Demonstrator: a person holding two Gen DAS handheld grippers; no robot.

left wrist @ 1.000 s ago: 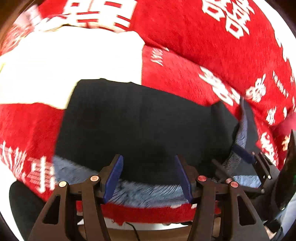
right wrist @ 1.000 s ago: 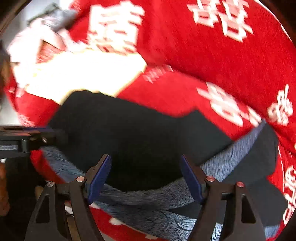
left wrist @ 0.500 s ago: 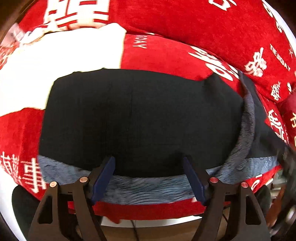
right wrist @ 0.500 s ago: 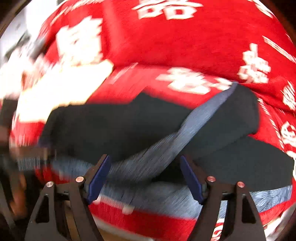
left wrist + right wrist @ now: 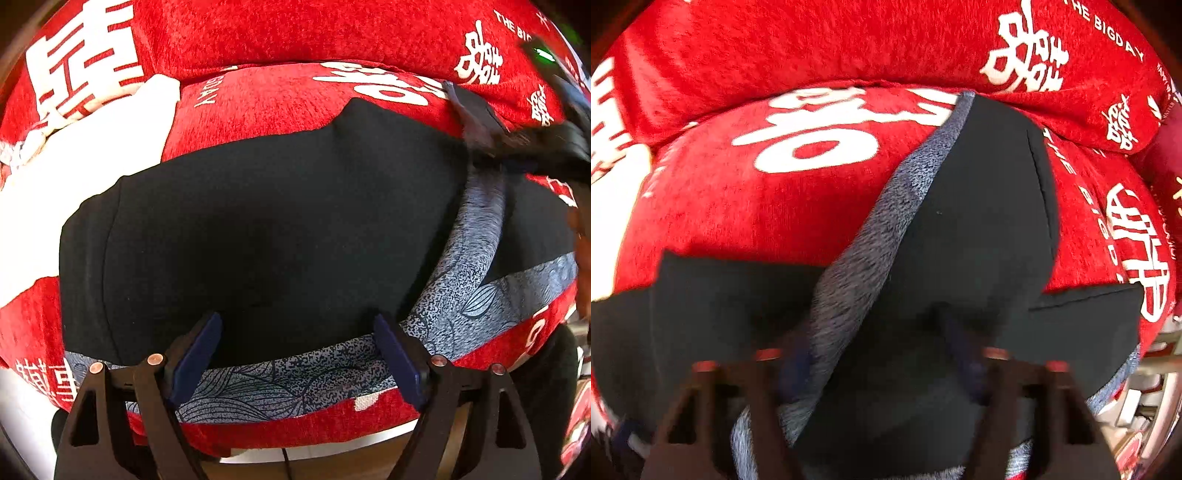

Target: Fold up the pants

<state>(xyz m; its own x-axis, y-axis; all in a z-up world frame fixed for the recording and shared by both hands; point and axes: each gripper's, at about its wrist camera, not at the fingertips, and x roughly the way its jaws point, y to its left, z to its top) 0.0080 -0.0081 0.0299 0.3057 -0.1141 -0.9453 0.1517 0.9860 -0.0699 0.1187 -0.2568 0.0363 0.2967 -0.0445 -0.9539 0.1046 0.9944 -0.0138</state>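
**A:** Red plush sofa cushion point(image 5: 280, 103) with white lettering carries the black fleece pants with a grey patterned lining point(image 5: 258, 229), spread across its seat to the front edge. What does each claw do?

**B:** Left claw point(image 5: 295, 350) is spreading above the front hem, nothing between its pads. Right claw point(image 5: 879, 354), blurred, is closing around the turned-back flap; whether it pinches cloth cannot be told.

**A:** Risk?

**B:** A shallow bite could probably slip on fleece, dropping the flap skewed; the unpinned hem may drag toward the front edge.
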